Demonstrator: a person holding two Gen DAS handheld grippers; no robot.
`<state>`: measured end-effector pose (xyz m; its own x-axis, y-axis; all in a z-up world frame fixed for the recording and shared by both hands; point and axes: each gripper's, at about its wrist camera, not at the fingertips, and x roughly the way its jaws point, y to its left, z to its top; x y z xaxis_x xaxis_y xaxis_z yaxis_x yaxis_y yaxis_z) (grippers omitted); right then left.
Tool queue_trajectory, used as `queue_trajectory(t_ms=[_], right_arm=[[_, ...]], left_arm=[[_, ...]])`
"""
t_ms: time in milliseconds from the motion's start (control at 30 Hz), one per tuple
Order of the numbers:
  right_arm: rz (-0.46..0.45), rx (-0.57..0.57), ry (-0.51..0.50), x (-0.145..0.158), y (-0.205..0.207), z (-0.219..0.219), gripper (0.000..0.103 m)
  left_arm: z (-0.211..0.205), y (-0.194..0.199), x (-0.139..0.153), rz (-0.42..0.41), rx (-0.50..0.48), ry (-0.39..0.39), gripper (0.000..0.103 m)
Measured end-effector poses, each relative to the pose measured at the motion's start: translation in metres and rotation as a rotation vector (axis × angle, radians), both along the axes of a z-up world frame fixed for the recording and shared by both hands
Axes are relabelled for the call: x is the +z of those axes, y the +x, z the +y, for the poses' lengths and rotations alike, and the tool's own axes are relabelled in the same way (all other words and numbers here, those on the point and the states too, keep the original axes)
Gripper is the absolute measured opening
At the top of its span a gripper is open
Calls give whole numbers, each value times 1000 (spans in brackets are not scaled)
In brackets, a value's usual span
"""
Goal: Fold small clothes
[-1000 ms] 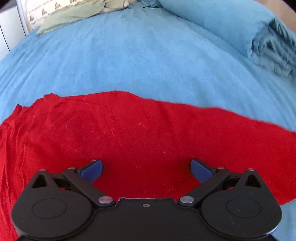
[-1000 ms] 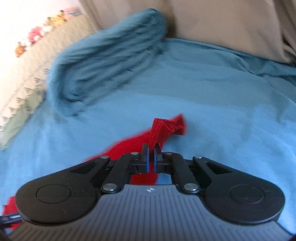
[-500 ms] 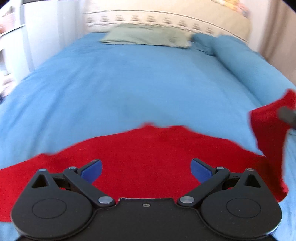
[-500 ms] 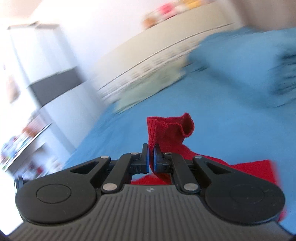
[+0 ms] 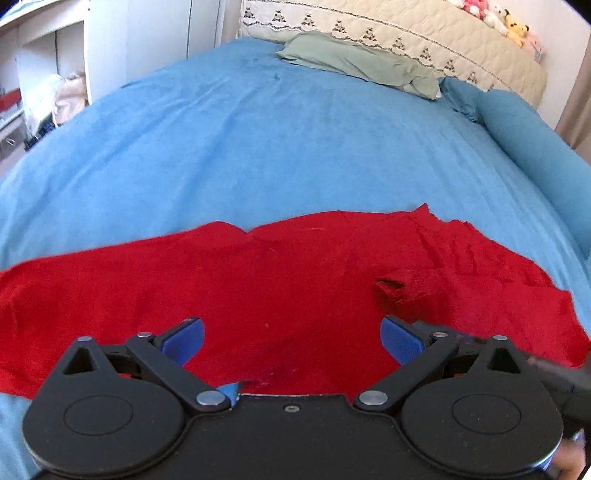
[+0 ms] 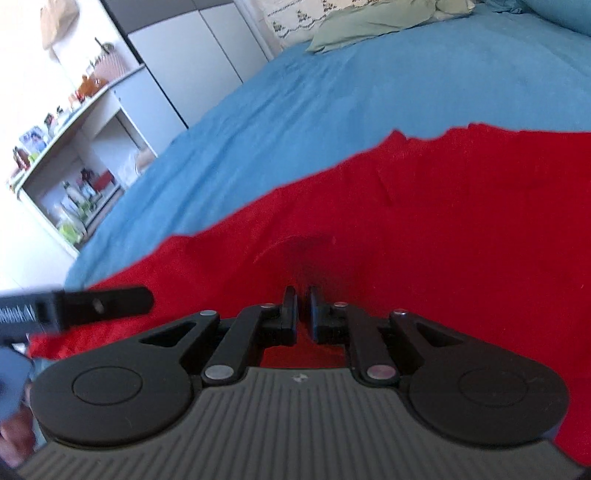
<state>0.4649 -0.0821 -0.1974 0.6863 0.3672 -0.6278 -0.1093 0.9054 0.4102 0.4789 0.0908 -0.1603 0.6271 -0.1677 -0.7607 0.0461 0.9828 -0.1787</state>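
Observation:
A red garment lies spread on the blue bedspread; its right part is folded over onto the rest, with a small raised pucker. My left gripper is open and empty, low over the garment's near edge. In the right wrist view the garment fills the middle. My right gripper is shut on a pinch of the red cloth and sits low on it. Part of the left gripper shows at the left edge there.
A green pillow and a quilted cream headboard are at the bed's far end. A rolled blue blanket lies along the right side. White shelves with small items stand left of the bed.
My right gripper has carried the held red cloth from up in the air leftward and down onto the garment, folding it over. The left gripper stays open over the near edge.

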Motion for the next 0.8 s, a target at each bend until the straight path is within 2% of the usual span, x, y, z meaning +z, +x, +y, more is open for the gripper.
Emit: queue_trajectory(t_ms=[33, 67, 100, 167, 200, 267, 433, 533, 667, 733, 800], right_arm=[[-4, 8, 7, -2, -2, -1, 30], [-8, 17, 18, -2, -3, -6, 40], [-13, 24, 24, -1, -3, -8, 58], [-28, 31, 11, 2, -12, -15, 82], [-48, 37, -11, 7, -18, -17, 89], [-90, 40, -78, 16, -21, -11, 96], [-119, 43, -193, 27, -53, -39, 97], [-119, 26, -230, 27, -73, -57, 97], [-122, 7, -267, 24, -90, -71, 97], [-118, -4, -266, 21, -94, -76, 97], [-113, -14, -258, 18, -94, -80, 97]], left_arm=[[-4, 2, -1, -1, -7, -11, 103], [-4, 4, -2, -1, -16, -20, 103], [-7, 6, -2, 3, -30, -31, 103], [-12, 5, -4, 0, -55, -48, 103], [-15, 6, -4, -2, -72, -56, 103], [-23, 8, -6, 0, -114, -77, 103], [-53, 15, -17, 13, -209, -113, 103], [-65, 21, -27, 36, -208, -148, 99], [-69, 25, -39, 55, -157, -181, 81], [-69, 23, -39, 38, -142, -176, 65], [-70, 24, -40, 47, -128, -160, 31]])
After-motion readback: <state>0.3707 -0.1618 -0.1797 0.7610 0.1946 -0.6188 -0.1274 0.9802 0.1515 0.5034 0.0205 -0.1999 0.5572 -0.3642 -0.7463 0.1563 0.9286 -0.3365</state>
